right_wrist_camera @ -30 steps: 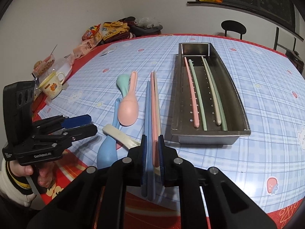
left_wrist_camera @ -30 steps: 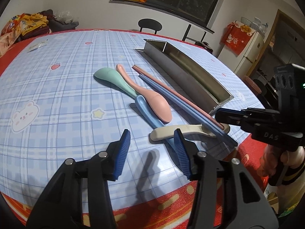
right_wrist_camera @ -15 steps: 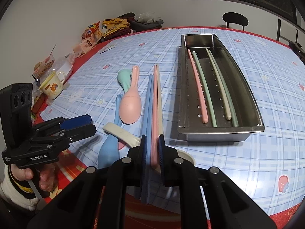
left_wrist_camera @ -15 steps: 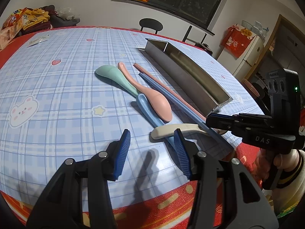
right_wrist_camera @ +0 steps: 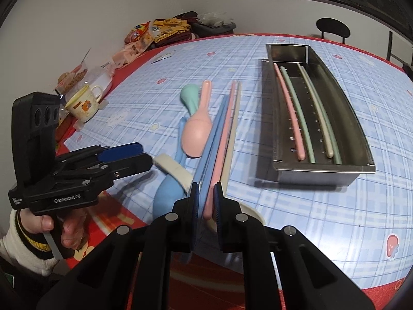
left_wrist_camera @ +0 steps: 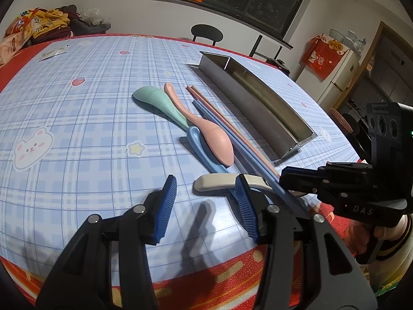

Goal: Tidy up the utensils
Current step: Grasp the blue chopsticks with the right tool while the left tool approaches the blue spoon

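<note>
Comparing with a second ago, I see my right gripper [right_wrist_camera: 205, 201] has tipped the long blue and pink chopsticks [right_wrist_camera: 219, 131] so their far ends point more toward the window end of the rectangular stainless steel tray [right_wrist_camera: 361, 139]; the near ends now sit higher off the table [right_wrist_camera: 296, 206]. Its jaws are pinched tight on the near ends of that bundle, blue on the left, pink in the middle; a cream stick runs along the right, and I cannot tell whether the jaws hold it. The bundle's long axis runs almost parallel to the tray, just left of it, far tips down near the cloth.

My left gripper [left_wrist_camera: 205, 206] has kept its place, jaws spread partway with nothing between them, hovering over the table edge in front of the cream spoon [left_wrist_camera: 222, 182].

Left of the tray, beyond the bundle, lie the mint green spoon [left_wrist_camera: 155, 100], the pink spoon [left_wrist_camera: 206, 134] and the blue spoon [right_wrist_camera: 167, 193], overlapping. Inside the tray, four chopsticks [right_wrist_camera: 304, 121] lie lengthwise along its floor.
</note>
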`<state>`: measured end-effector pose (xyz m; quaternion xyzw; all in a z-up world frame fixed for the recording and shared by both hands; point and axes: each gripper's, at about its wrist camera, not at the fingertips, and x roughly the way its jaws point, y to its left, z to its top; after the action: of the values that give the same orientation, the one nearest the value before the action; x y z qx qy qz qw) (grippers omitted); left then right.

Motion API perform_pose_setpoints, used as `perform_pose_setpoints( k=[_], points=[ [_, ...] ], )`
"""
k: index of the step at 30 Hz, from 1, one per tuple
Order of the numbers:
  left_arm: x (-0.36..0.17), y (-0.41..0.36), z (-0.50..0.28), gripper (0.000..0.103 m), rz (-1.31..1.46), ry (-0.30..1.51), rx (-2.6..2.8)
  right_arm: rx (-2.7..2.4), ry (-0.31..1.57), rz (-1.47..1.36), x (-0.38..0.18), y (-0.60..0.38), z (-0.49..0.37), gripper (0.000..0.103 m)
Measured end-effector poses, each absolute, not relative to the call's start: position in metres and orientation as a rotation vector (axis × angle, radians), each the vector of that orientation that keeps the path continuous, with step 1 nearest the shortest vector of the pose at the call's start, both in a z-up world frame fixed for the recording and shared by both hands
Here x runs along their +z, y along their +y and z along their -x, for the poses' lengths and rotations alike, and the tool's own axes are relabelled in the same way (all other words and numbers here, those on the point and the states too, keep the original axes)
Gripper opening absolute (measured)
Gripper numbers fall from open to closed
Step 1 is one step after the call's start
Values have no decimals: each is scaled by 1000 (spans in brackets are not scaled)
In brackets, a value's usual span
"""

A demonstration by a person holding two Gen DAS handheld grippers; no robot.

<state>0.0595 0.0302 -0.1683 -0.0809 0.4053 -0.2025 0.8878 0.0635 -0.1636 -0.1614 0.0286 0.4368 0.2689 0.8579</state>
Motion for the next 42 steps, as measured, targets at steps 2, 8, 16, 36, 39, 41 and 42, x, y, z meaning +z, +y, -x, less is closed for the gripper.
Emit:
perform_pose_setpoints(
  k=[2, 8, 16, 36, 39, 41, 42],
  points=[
    [-169, 31, -60, 49, 172, 843, -422, 556, 918, -65, -161, -166, -66, 12],
    [-169, 34, -61, 49, 184, 846, -428, 524, 898, 0, -154, -161, -69, 12],
    [-169, 37, -62, 49, 196, 845, -434, 526, 915, 63, -158, -147, -77, 12],
    [-173, 12, -73, 42, 83, 915, -478, 530, 934, 11, -167, -161, -76, 12],
    [-174, 11, -80, 42, 94, 938, -481, 545, 934, 8, -169, -159, -75, 12],
    [-174, 11, -84, 42, 108, 951, -480, 551, 933, 6, -169, -159, -75, 12],
    [-173, 10, -85, 42, 110, 954, -477, 553, 932, 5, -169, -159, -75, 12]
  ],
)
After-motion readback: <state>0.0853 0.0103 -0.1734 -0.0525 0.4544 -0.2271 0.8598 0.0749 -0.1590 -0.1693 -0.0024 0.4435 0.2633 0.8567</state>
